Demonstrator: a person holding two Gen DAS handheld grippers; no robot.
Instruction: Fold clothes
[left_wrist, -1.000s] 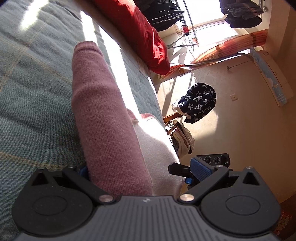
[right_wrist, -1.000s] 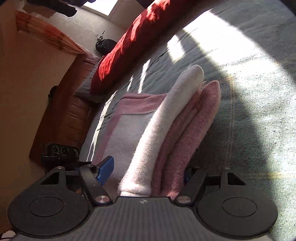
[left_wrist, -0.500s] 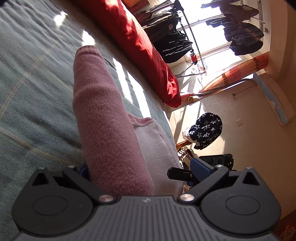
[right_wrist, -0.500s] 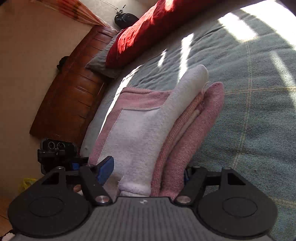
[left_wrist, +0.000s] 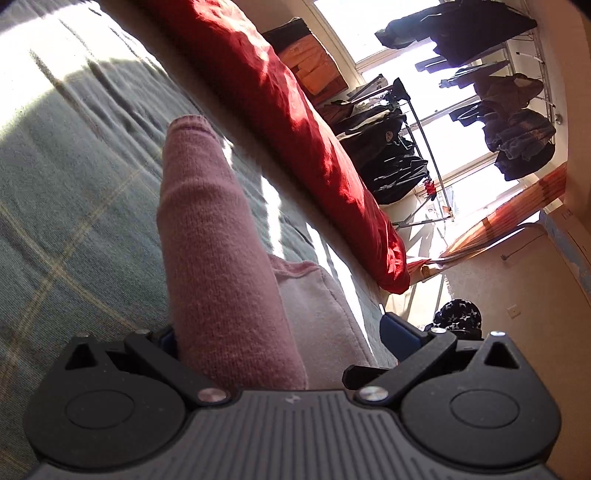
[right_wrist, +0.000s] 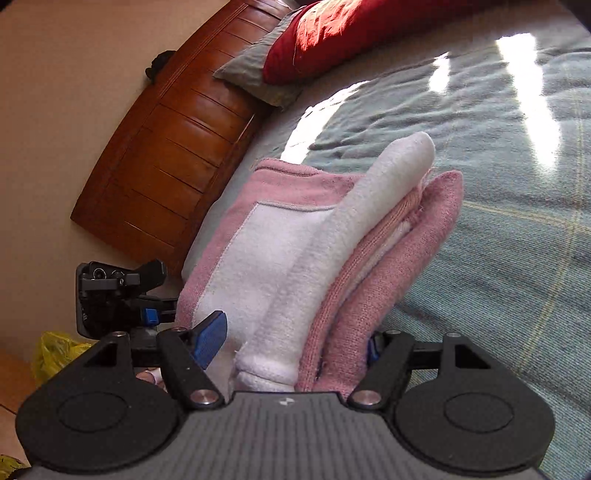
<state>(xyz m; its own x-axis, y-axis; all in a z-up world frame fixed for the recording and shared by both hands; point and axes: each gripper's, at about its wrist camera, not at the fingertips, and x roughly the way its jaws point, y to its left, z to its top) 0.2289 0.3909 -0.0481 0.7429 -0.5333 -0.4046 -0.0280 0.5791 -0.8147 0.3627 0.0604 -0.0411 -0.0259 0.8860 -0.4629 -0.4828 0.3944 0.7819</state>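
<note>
While the bed in its grey-green blanket spread wide beneath me, I carried the folded pink-and-white garment just above it, one thick edge in each tool. My right tool had its jaws set wide and closed on the stacked layers; my left tool likewise gripped a pink roll of it. I judged the knit soft, light and floppy, so holding both ends of the bundled fold seemed the safest place, lest the layers slide apart.
</note>
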